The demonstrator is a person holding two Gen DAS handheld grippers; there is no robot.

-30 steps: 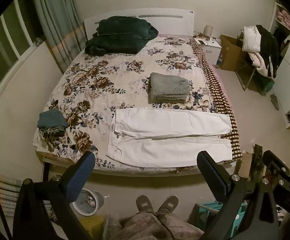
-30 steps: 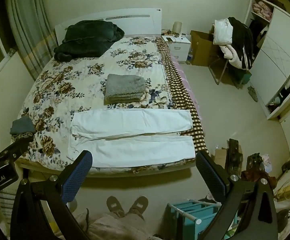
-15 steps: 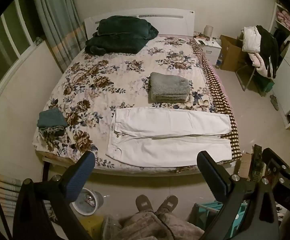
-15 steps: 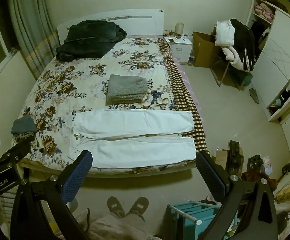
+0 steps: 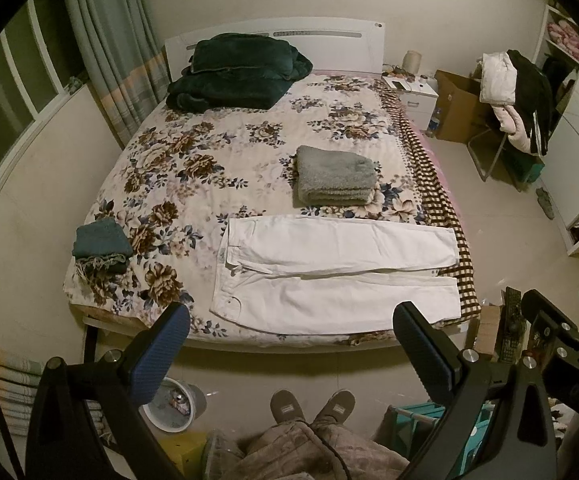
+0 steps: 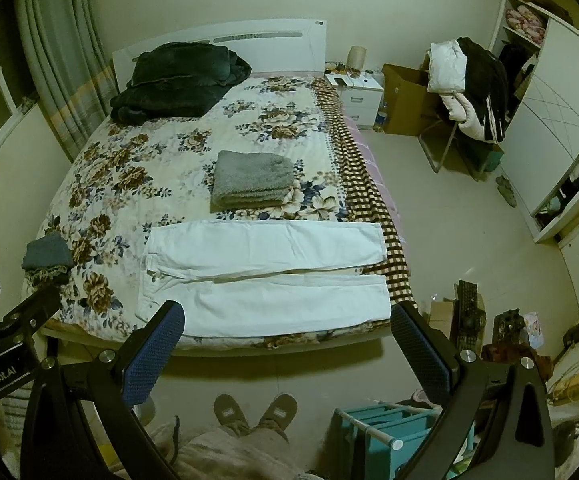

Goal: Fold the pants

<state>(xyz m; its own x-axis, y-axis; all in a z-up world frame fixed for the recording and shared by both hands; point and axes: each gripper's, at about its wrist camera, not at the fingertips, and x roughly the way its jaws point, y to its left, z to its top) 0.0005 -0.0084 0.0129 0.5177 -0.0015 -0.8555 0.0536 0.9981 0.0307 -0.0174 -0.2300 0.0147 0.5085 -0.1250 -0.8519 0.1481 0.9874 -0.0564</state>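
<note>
Both fisheye views are dim and warm-tinted, the right wrist view yellower-green, with straight lines bowing outward and black vignetting at the corners. The flat white cotton pants [image 5: 335, 276] are the brightest area, without glare, while a soft shadow falls under the floral-quilted bed's [image 6: 137, 168] foot edge at 6 o'clock.

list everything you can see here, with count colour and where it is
pants: 1, white, flat across the foot of the bed, waist to the left
folded towel: 1, grey, on the bed behind the pants
blanket: 1, dark green, heaped by the headboard
fringed cloth: 1, teal, folded at the bed's left corner
bedspread: 1, cream floral, over the bed
nightstand: 1, white, right of the headboard
cardboard box: 1, brown, beside the nightstand
chair: 1, draped in white and black clothes
rack: 1, teal, on the floor
slippers: 2, grey-brown, person's feet
left gripper: open, empty
right gripper: open, empty
</note>
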